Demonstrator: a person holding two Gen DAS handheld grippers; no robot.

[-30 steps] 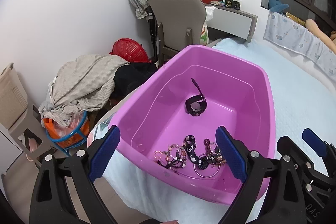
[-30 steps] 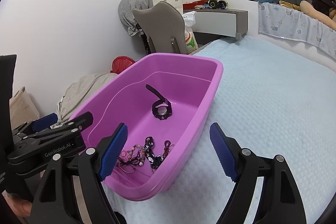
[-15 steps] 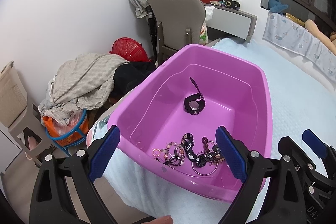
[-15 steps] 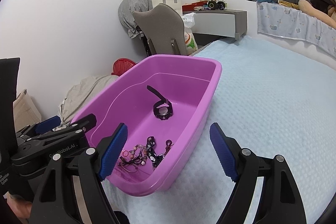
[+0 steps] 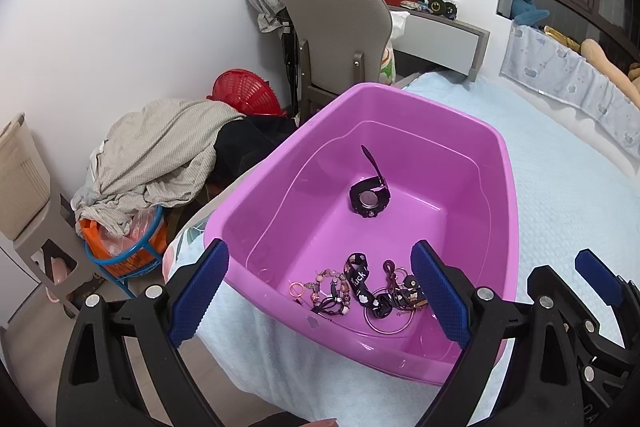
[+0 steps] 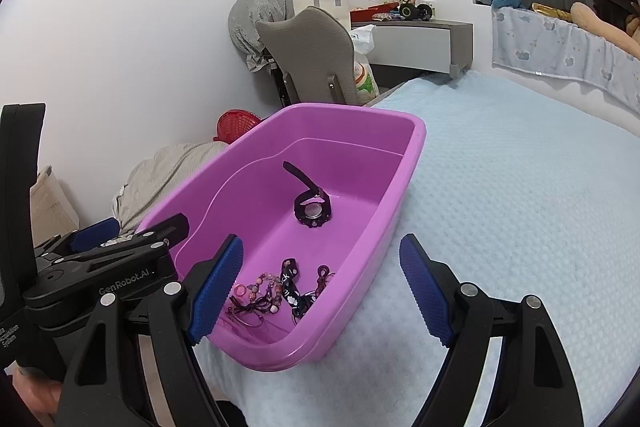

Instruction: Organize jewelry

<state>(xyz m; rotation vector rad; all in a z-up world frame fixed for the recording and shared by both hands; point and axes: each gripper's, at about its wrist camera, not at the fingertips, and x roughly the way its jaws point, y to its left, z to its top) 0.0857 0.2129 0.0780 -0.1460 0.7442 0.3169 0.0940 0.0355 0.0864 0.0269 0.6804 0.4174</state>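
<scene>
The jewelry pile (image 5: 360,291) lies at the tub's (image 5: 510,227) near edge, just ahead of the left tongs (image 5: 320,295); both tongs gape wide, empty.

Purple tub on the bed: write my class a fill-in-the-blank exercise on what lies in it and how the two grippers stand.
1. The black watch lies alone in the ____ of the purple tub.
2. The tangle of bracelets and rings lies at the tub's ____ end, the one closest to the grippers.
3. The tub rests on a light ____ bedspread.
4. The left gripper and the right gripper both hold ____ between their blue fingers.

Missing words: middle; near; blue; nothing
</scene>
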